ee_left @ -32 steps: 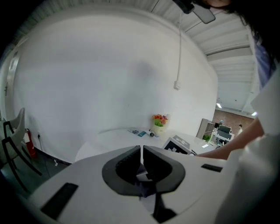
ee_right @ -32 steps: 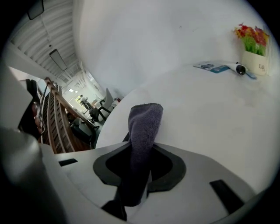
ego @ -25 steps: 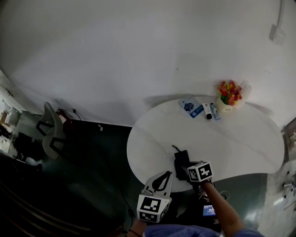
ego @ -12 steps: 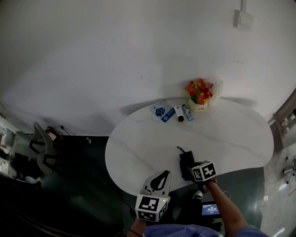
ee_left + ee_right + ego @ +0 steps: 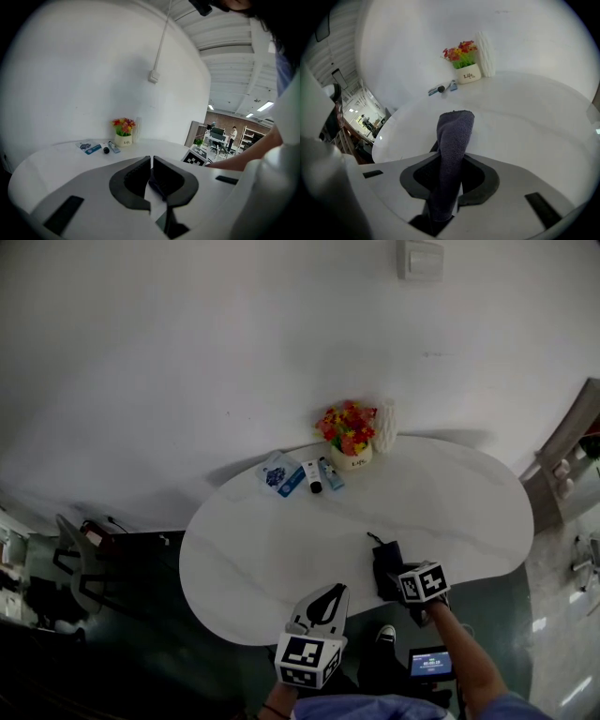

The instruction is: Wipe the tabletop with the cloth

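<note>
Against a second earlier, the tabletop (image 5: 272, 559) and the flower pot (image 5: 349, 432) sat further left in my head view, while my right gripper (image 5: 450, 171) was at the same near right edge of the table with the dark cloth (image 5: 454, 136) in it. The cloth was pinched between the right fingers (image 5: 476, 185), clamped on its near end, and its free end stuck out past the fingertips over the tabletop. My left gripper (image 5: 151, 161) hung off the near edge, jaws pressed together with nothing between them.
</note>
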{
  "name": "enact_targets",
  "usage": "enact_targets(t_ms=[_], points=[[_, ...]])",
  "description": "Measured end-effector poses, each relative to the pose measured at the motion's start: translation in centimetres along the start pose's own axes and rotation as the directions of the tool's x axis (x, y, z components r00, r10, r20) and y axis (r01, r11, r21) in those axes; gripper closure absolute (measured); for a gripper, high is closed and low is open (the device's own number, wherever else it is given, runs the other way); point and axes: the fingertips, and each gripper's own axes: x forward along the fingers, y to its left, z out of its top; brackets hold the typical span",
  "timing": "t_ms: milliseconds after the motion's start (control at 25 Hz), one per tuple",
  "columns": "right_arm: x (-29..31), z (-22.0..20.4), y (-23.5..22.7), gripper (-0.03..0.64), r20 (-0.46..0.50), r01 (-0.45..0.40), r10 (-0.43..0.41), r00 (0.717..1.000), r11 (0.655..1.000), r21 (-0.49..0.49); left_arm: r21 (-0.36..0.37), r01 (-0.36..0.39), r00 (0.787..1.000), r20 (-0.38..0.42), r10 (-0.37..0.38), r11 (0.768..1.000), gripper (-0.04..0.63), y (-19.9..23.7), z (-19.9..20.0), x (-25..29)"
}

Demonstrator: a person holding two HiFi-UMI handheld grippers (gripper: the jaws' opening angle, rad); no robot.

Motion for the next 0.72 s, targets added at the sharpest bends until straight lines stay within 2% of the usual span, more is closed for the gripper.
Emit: enact_targets(t_ms=[440,720], points=[[-6.6,-2.2,-12.5,0.516,0.044,0.063,-0.067,0.997,0.994,0.089,0.050,0.104,0.994,-0.026,-0.103,0.993,0.569,-9.6,1.4,8.5],[-11.3,-4.1,-20.9,0.517,0.076,0.142,-0.158,0.985,0.972,0.187,0.116,0.211,0.977,-0.058,-0.205,0.971,0.569,-15.8,2.5,13.0]])
